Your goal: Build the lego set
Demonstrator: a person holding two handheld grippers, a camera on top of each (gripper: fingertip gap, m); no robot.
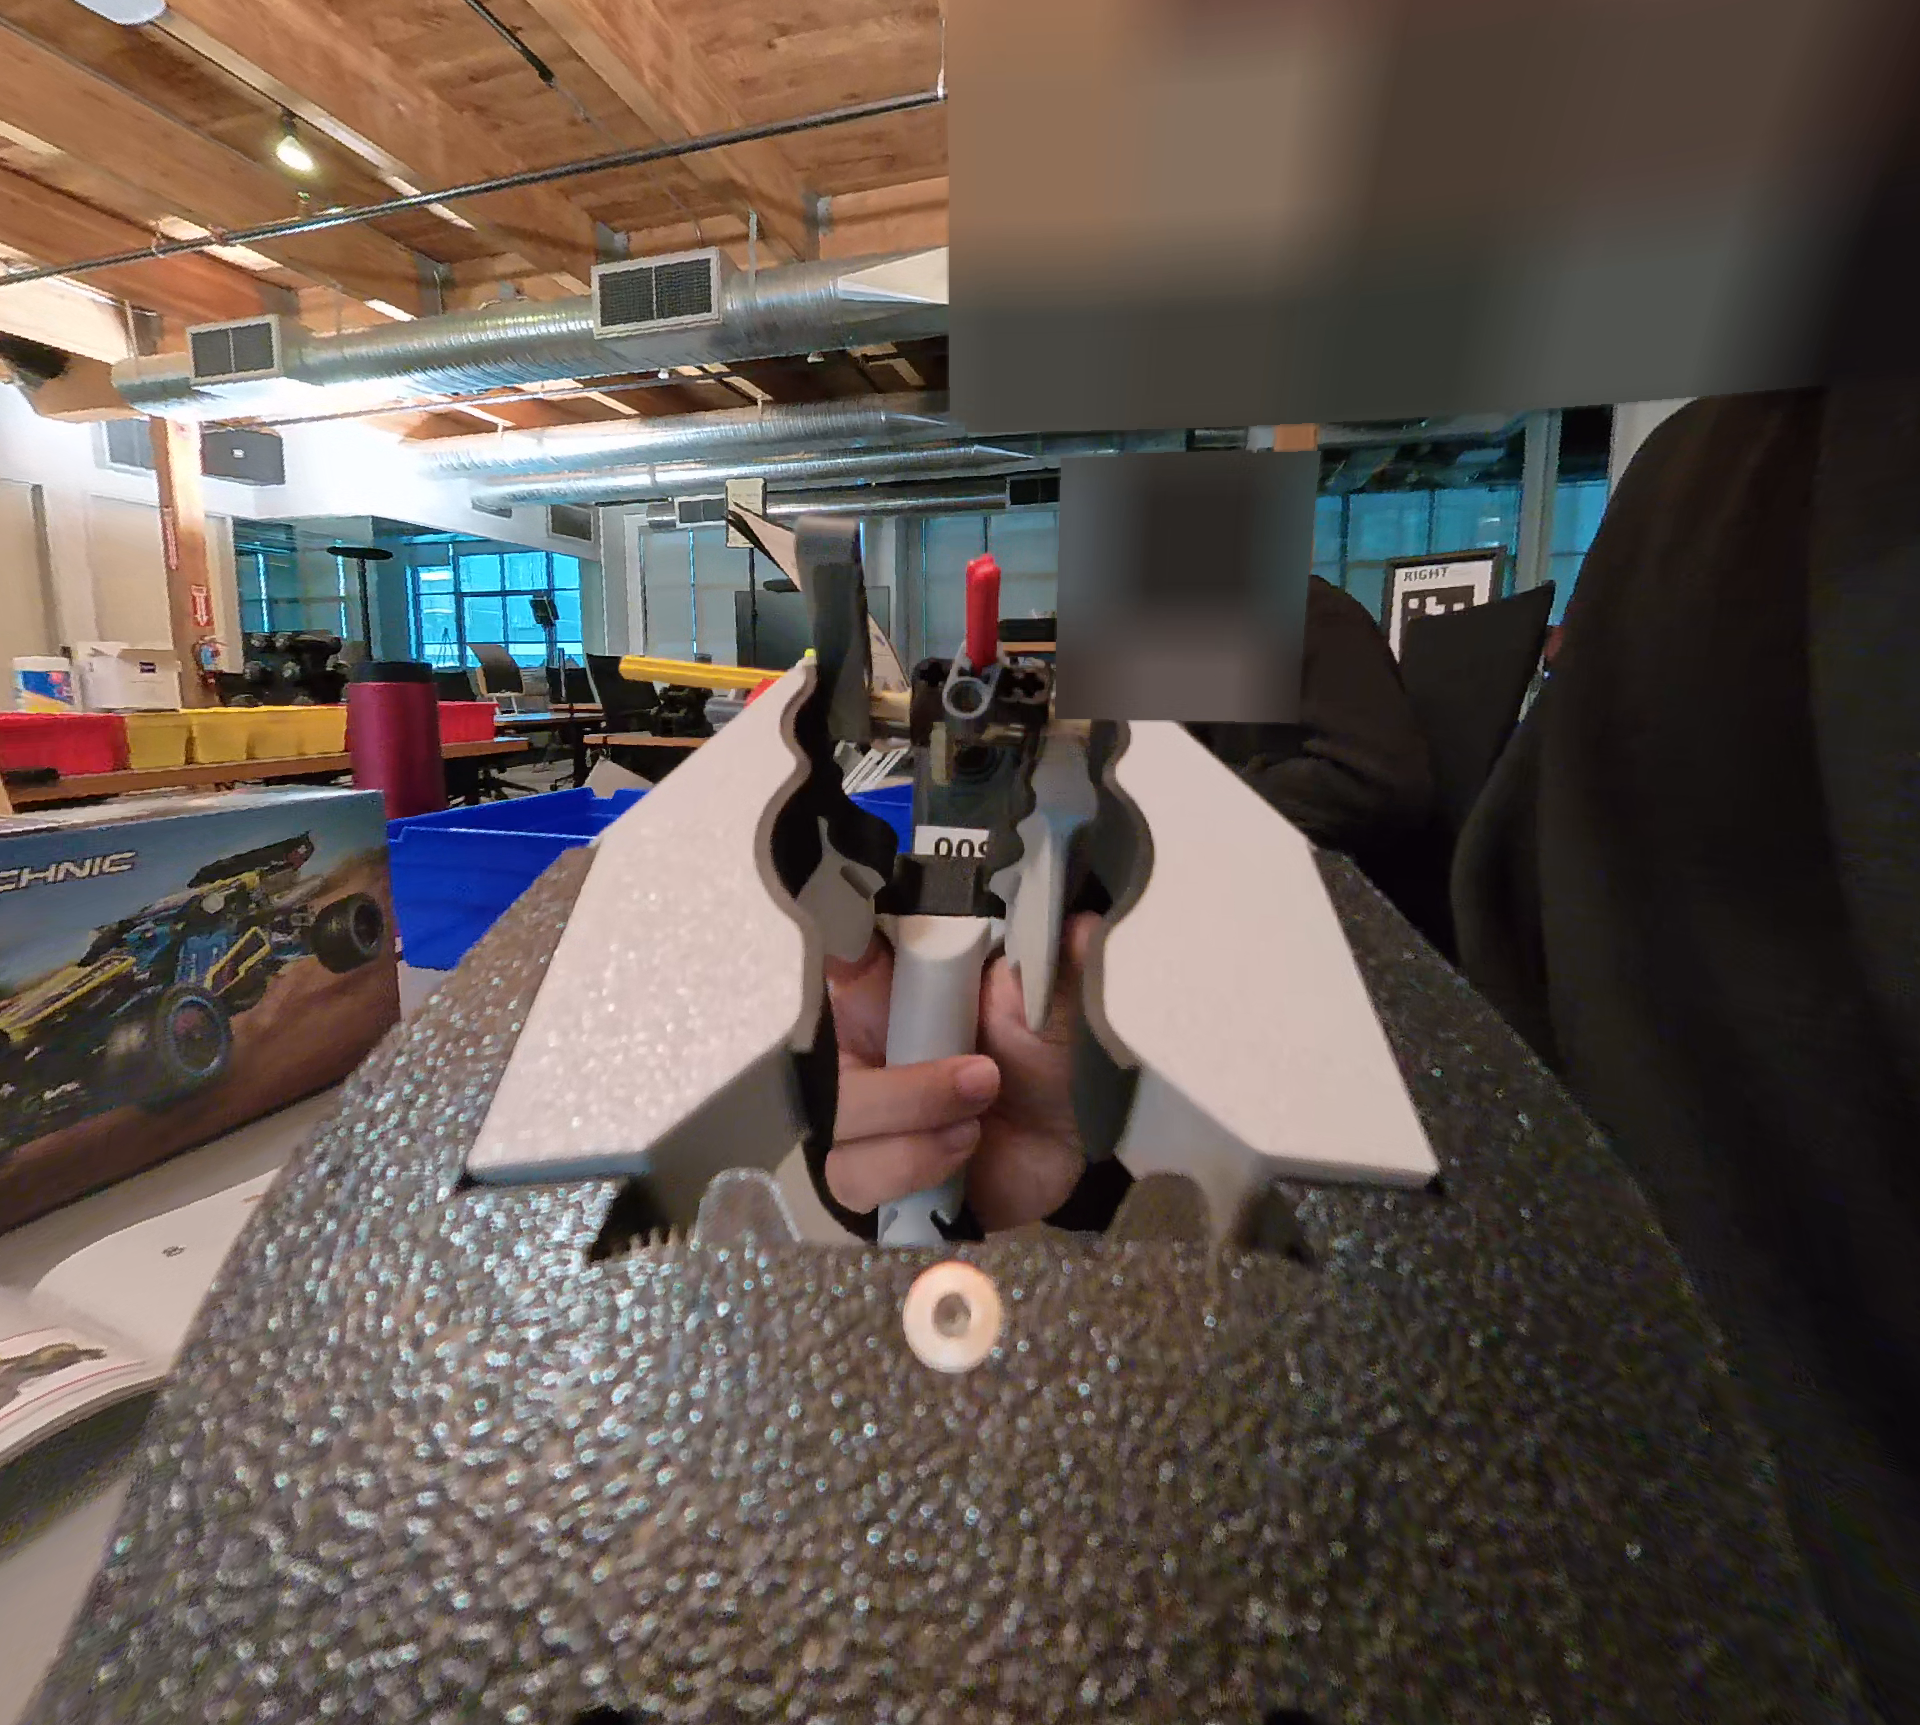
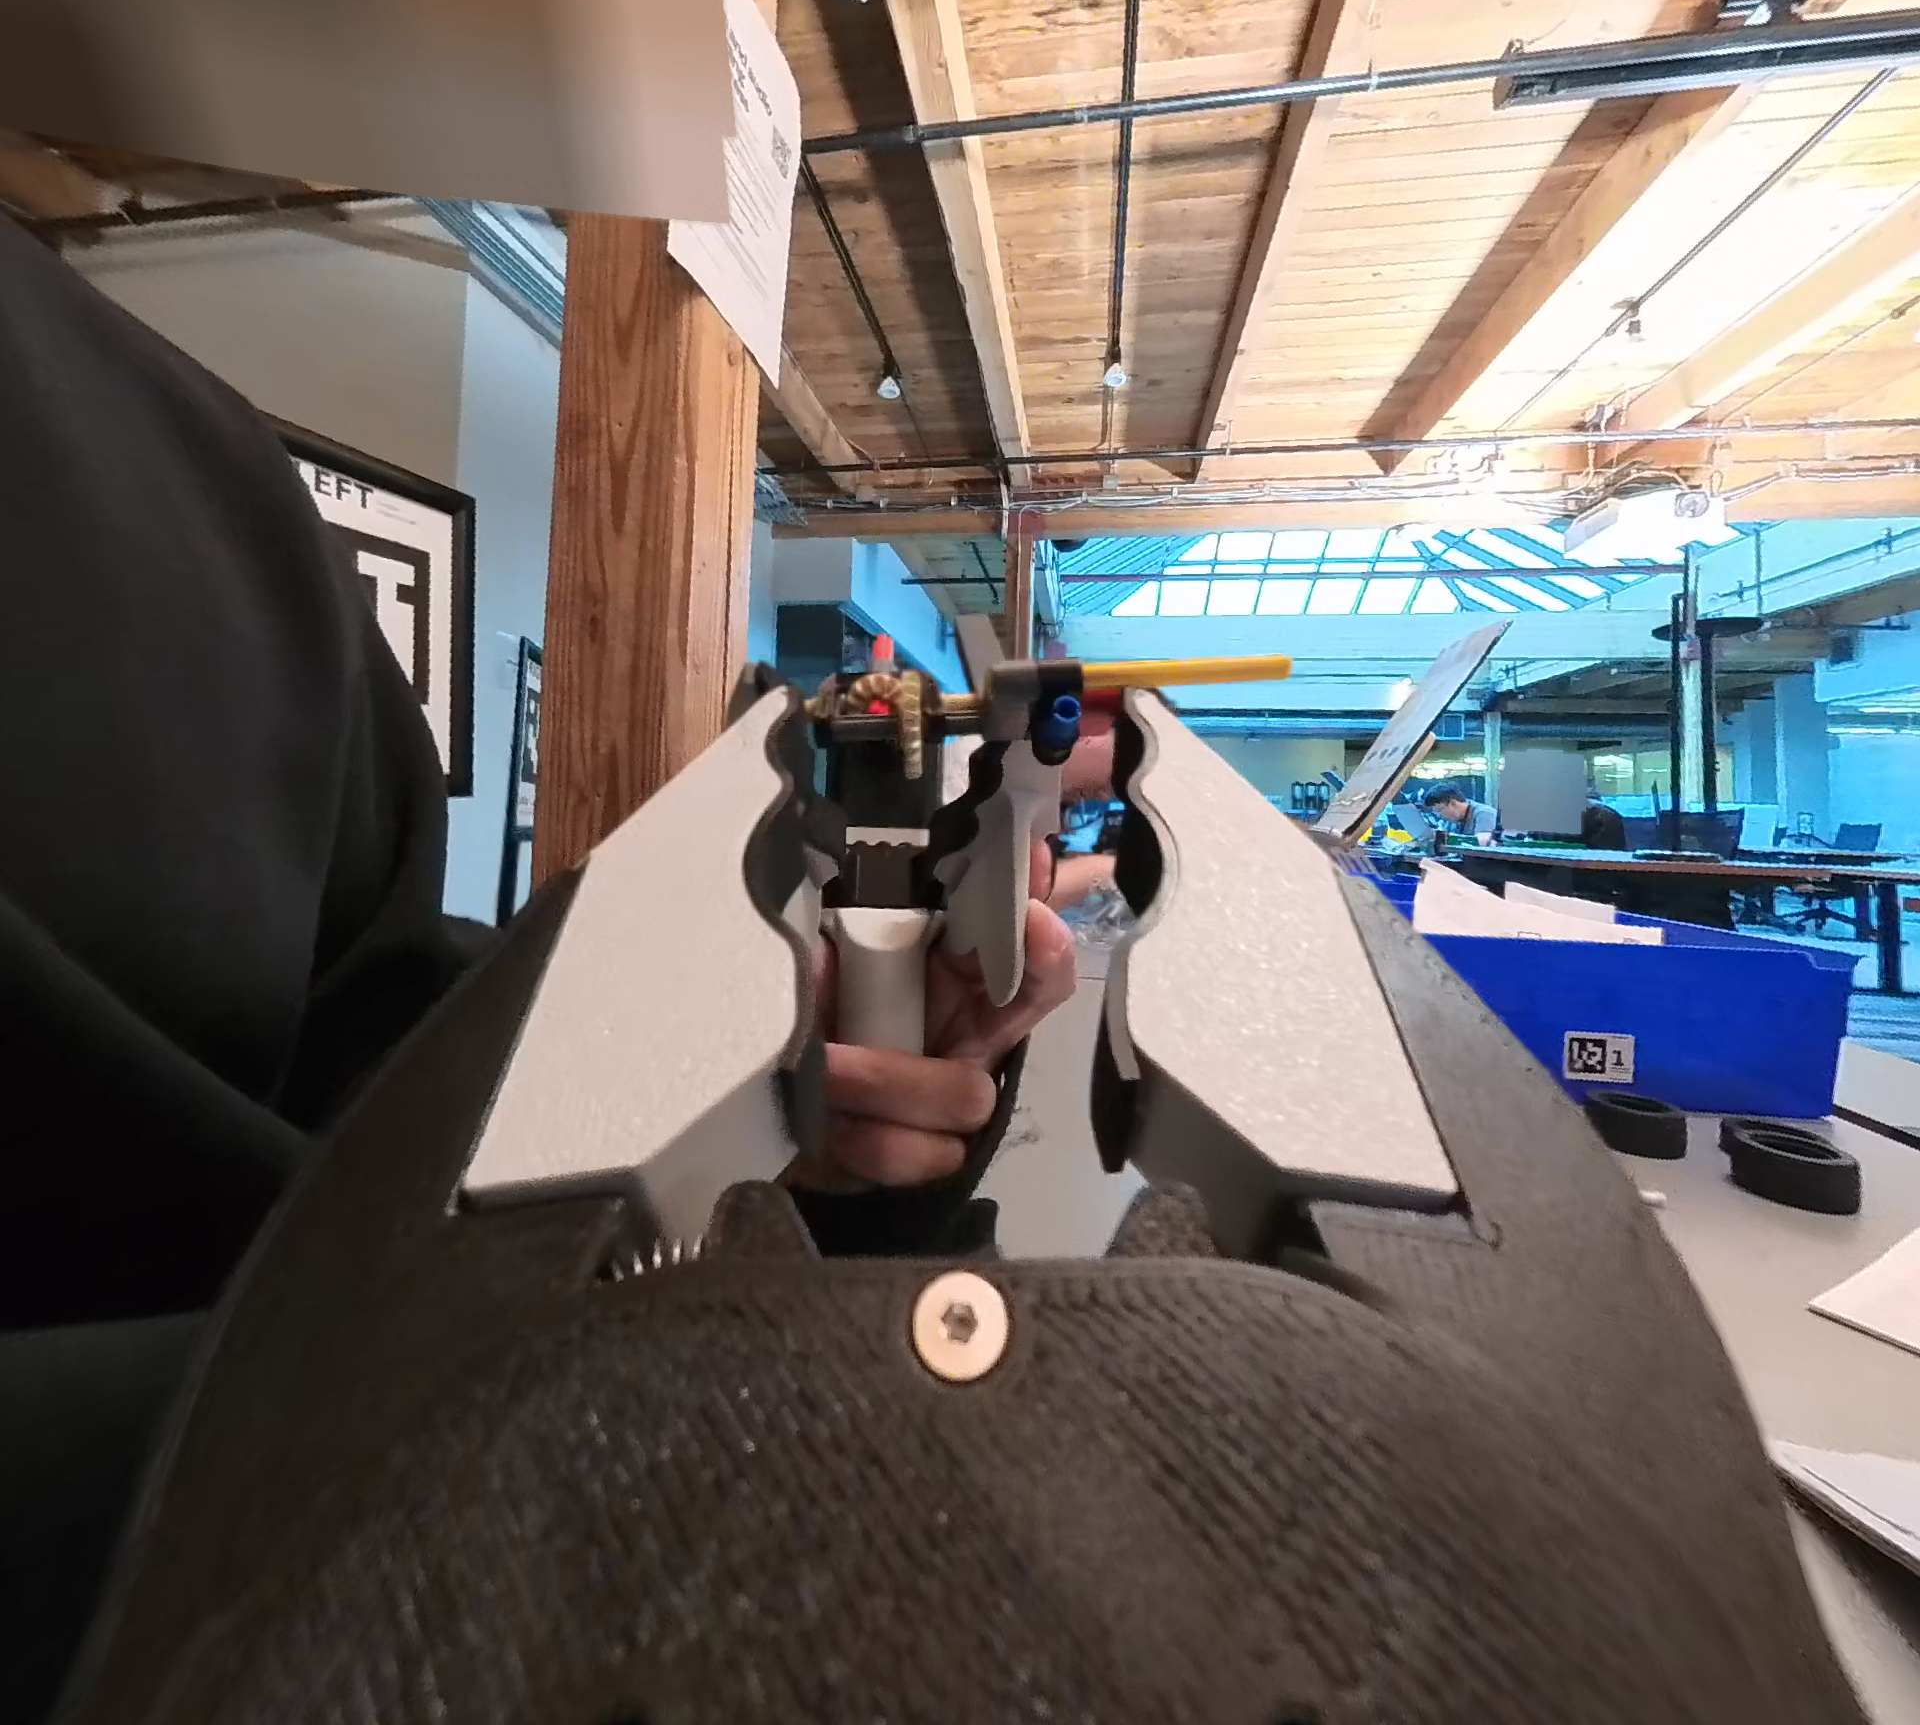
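A small lego assembly [image 1: 982, 699] is held up in the air between my two grippers, which face each other. It is a black frame with tan gears [image 2: 883, 719], a grey connector [image 2: 1013, 688], a blue pin [image 2: 1055, 725], an upright red axle [image 1: 982, 605] and a long yellow axle [image 2: 1184, 669] sticking out sideways. My left gripper [image 1: 961, 709] has its tips on either side of the assembly and looks shut on it. My right gripper [image 2: 951, 709] spans it from the black frame to the red end piece and looks shut on it too. A hand shows on each opposite handle.
The set's box [image 1: 187, 979] and an open instruction booklet [image 1: 62, 1353] lie on the table at the left. Blue bins [image 2: 1662, 1021] stand behind, with black tyres [image 2: 1792, 1166] and loose papers [image 2: 1870, 1301] beside them. The person's dark sleeve [image 1: 1683, 844] is close by. Less than 4 cm separates the two grippers' tips.
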